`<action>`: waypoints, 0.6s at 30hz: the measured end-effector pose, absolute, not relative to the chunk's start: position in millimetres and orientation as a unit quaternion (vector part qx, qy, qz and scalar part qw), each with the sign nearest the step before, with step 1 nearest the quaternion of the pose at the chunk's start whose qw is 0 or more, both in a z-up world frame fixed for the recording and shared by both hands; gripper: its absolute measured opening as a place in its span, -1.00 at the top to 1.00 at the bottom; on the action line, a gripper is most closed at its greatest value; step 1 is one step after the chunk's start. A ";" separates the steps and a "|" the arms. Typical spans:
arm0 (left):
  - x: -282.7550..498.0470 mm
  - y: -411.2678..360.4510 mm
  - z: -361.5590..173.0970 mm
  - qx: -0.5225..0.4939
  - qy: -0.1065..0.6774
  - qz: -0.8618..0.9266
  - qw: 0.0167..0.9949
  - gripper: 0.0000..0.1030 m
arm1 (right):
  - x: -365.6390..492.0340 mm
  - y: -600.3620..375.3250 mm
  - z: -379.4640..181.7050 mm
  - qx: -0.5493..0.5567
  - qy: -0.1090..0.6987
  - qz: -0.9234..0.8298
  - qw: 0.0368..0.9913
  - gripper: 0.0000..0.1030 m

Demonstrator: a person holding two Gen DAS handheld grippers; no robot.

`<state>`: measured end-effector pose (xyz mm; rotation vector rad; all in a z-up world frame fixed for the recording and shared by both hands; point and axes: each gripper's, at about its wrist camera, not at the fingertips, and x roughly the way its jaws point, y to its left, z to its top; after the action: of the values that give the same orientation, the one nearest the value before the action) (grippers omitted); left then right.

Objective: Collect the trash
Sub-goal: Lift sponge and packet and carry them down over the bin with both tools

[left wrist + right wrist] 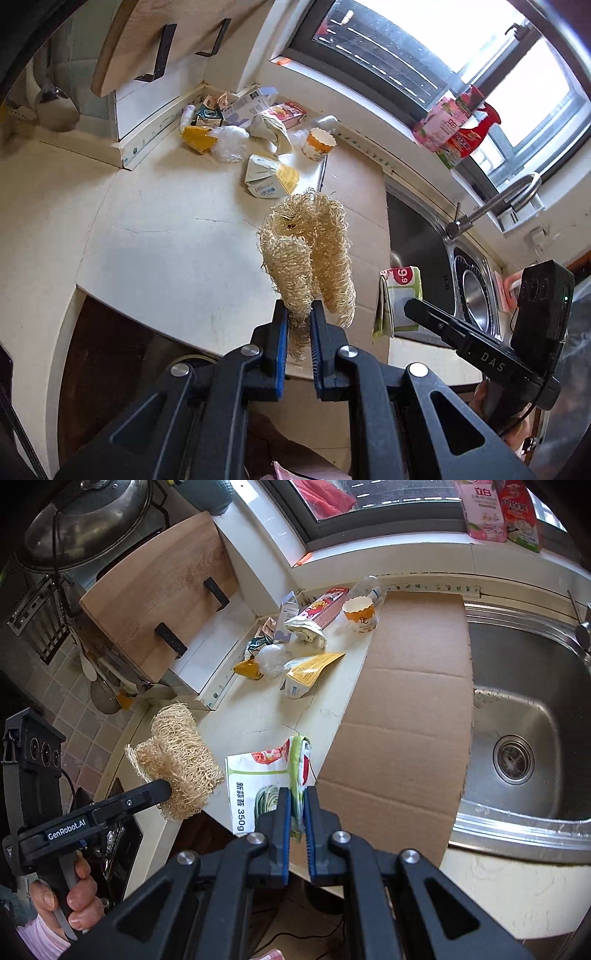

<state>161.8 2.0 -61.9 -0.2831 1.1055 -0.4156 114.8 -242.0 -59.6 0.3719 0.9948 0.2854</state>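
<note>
My left gripper (299, 308) is shut on a straw-coloured loofah scrubber (310, 254), which hangs in the air above the counter edge. The same loofah (177, 764) shows at the left of the right wrist view, with the left gripper's finger below it. My right gripper (295, 794) is shut on a green and white food bag (258, 779) printed with vegetables, lifted off the counter. That bag (399, 295) appears beside the right gripper's finger in the left wrist view. A heap of trash (251, 122) lies in the counter's far corner: cartons, a plastic bag, a paper cup (317, 144).
A flat sheet of cardboard (406, 701) covers the counter beside the steel sink (524, 716). A wooden cutting board (159, 594) leans at the back left near a pot lid (85, 524). Pouches (454, 125) stand on the windowsill. A faucet (495, 203) arches over the sink.
</note>
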 end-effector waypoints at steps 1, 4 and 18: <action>153.2 1.9 -59.3 -0.128 0.518 -0.201 0.822 0.83 | 108.3 -241.2 -58.1 0.177 0.470 0.134 0.854 0.87; 130.9 2.4 -53.5 -0.116 0.513 -0.214 0.823 0.83 | 84.4 -239.4 -52.7 0.176 0.461 0.128 0.860 0.87; 40.6 27.5 -49.1 -0.092 0.501 -0.252 0.823 0.83 | -4.5 -220.8 -50.6 0.172 0.456 0.124 0.865 0.87</action>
<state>40.6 27.5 -49.1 -0.1956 1.0645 -0.5351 -4.5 -220.8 -50.6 0.3599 0.9548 0.2608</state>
